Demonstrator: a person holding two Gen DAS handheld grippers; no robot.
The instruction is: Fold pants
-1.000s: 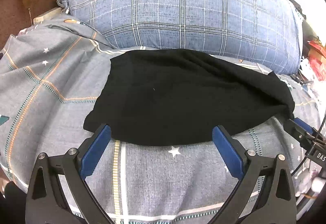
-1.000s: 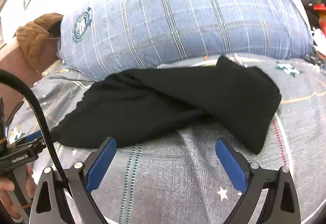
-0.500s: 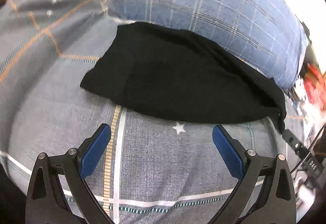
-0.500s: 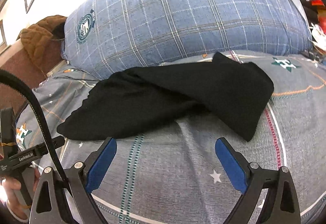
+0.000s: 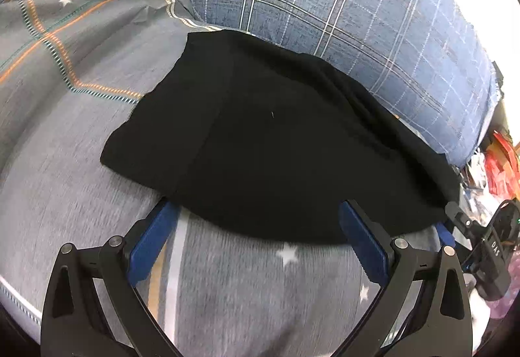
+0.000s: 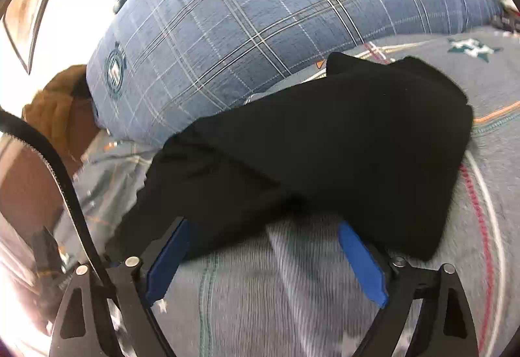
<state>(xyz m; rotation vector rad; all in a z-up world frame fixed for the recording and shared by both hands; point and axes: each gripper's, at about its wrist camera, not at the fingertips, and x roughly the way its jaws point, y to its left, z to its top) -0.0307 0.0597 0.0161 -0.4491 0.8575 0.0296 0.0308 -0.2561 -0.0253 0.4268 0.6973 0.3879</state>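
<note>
The pants (image 5: 269, 142) lie on the bed (image 5: 65, 162), partly folded, their far edge against the plaid pillow (image 5: 357, 15). They look soft, light and limp, so a lifted layer will likely sag and drag unless both corners rise together. The left tool (image 5: 256, 230) and right tool (image 6: 263, 246) are both spread wide and empty, tips at the near hem. Best hold, I judge: pinch the near edge at its two ends, through all layers

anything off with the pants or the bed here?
Black pants lie crookedly folded on the grey bedsheet: one section crosses the other at an angle, edges misaligned. No damage visible. Both grippers are open at the near edge.
</note>
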